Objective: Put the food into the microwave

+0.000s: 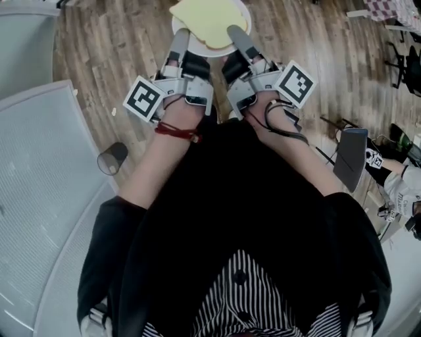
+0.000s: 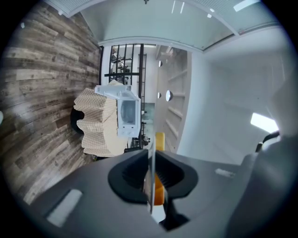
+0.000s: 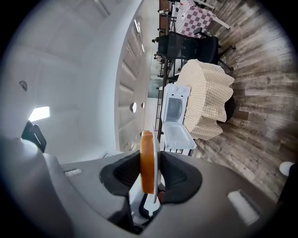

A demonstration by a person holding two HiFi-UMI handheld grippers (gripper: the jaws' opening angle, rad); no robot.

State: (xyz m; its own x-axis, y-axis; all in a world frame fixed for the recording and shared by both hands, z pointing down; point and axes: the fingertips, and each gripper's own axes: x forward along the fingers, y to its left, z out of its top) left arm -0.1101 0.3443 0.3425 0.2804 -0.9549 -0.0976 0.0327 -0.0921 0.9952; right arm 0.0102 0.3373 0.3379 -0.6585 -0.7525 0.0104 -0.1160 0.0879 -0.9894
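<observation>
White plate (image 1: 220, 50) with toast (image 1: 207, 16) on it sits at the top centre of the head view, held out in front of the person. Its left rim is clamped by the left gripper (image 1: 179, 38) and its right rim by the right gripper (image 1: 235, 34). Each gripper view shows the rim edge-on, pinched between nearly closed pads, with the toast's orange edge alongside.

Well beyond the plate, the microwave (image 3: 176, 116) stands on a cloth-covered table (image 3: 209, 93) with its door open. It lies ahead along the line both grippers point: just above the jaws in the right gripper view, up-left of them in the left gripper view. Neither hand looks nearer, so I judge the plate must travel straight ahead and level.
</observation>
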